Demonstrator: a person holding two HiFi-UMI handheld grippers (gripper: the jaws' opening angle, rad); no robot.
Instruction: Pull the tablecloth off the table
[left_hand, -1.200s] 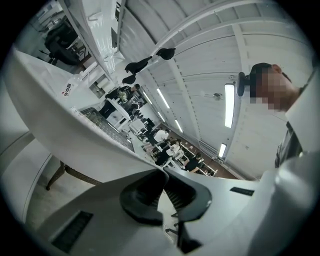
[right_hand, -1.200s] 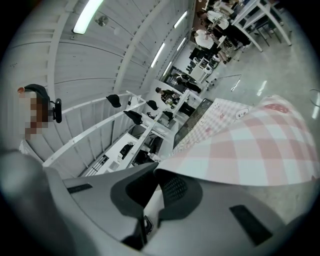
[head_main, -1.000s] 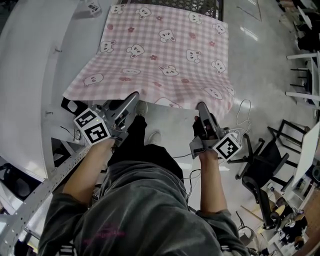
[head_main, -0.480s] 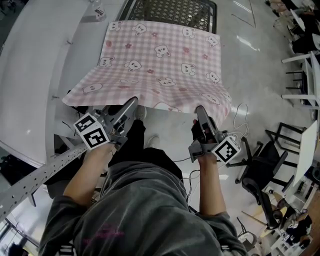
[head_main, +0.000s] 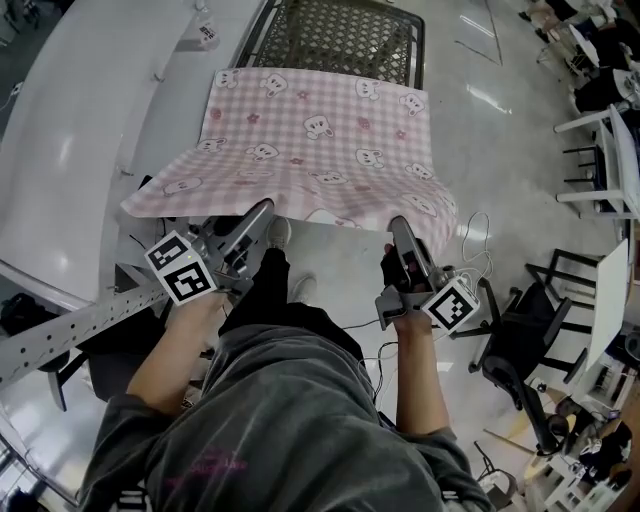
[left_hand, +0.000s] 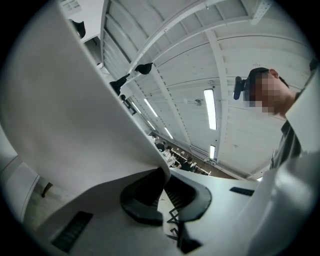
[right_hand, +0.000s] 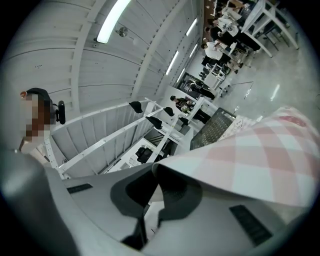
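A pink checked tablecloth (head_main: 318, 130) with bunny prints hangs stretched in the air in the head view, its far edge over a dark mesh table (head_main: 345, 35). My left gripper (head_main: 266, 211) is shut on the cloth's near left edge and my right gripper (head_main: 397, 224) on its near right edge. In the left gripper view the cloth's white underside (left_hand: 65, 110) fills the left and runs into the closed jaws (left_hand: 162, 175). The pink checks (right_hand: 260, 160) spread right from the jaws (right_hand: 156, 170) in the right gripper view.
A white table (head_main: 70, 150) lies at the left, with a perforated metal rail (head_main: 70, 330) below it. Black office chairs (head_main: 520, 340) and cables stand on the glossy floor at the right. The person's legs and shoes are under the cloth's near edge.
The cloth has slid toward me, uncovering more of the dark mesh table at the top. Both grippers keep their hold; the cloth's underside now fills more of the left gripper view.
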